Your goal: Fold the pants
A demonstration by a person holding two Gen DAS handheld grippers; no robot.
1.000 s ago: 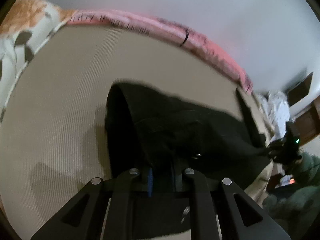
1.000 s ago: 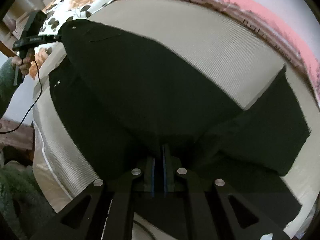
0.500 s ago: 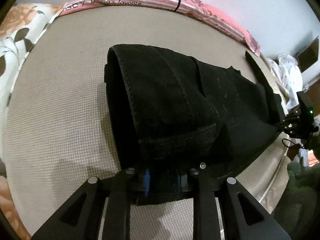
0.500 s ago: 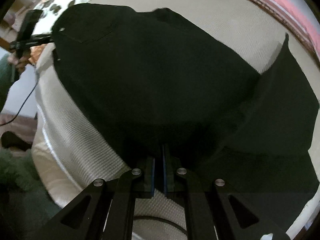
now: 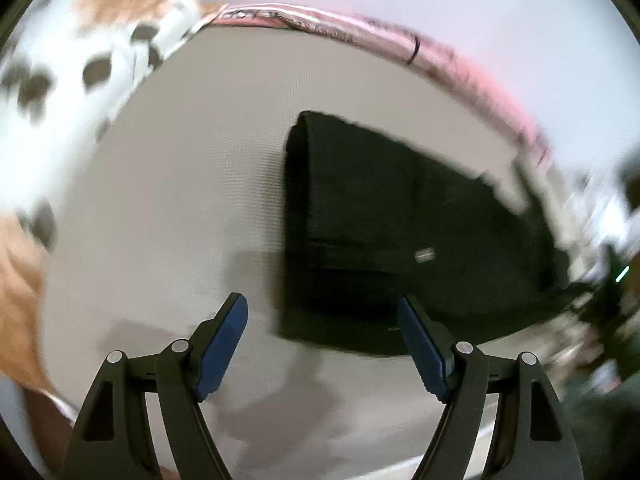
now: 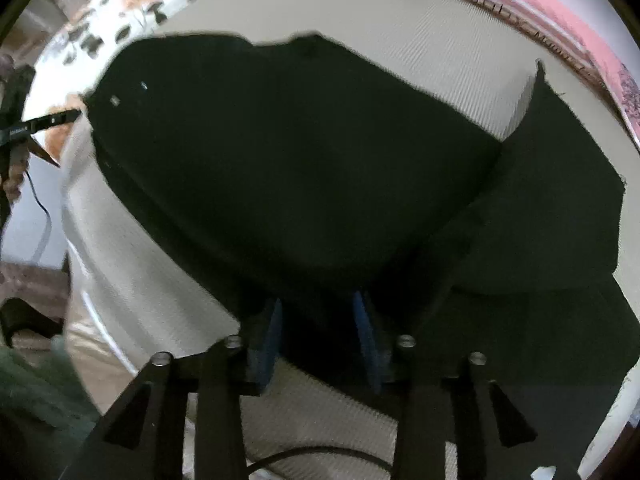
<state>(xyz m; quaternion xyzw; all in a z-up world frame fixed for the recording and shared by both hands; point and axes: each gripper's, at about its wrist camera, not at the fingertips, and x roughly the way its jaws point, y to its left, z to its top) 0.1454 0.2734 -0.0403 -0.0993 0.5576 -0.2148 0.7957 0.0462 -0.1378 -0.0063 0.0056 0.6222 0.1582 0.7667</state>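
A beige ribbed bed surface [image 5: 168, 208] fills both views, edged by a pink printed border [image 5: 460, 64] along the top and a floral pillow [image 5: 80, 60] in the upper left of the left wrist view. The black pants [image 5: 400, 232] are seen right of centre in that view, laid in a fold with a thick doubled edge at their left side; in the right wrist view they [image 6: 300, 168] cover most of the middle of the frame, with one leg end spread toward the right edge.

The left gripper [image 5: 322, 332] has just been opening: its blue pads are spread wide and nothing is between them, the cloth lying just beyond the tips. The right gripper [image 6: 316, 320] has also just been opening; its pads are parted, with dark cloth lying between them but apparently not pressed.

The step in hand is judged to be the release after a fold. It is done well if both grippers are drawn clear without the cloth being dragged, so that the folded edge is left lying as it is. The right pads should be fully freed before any lift, since the hem may otherwise be caught. The next hold is best taken at the doubled edge.
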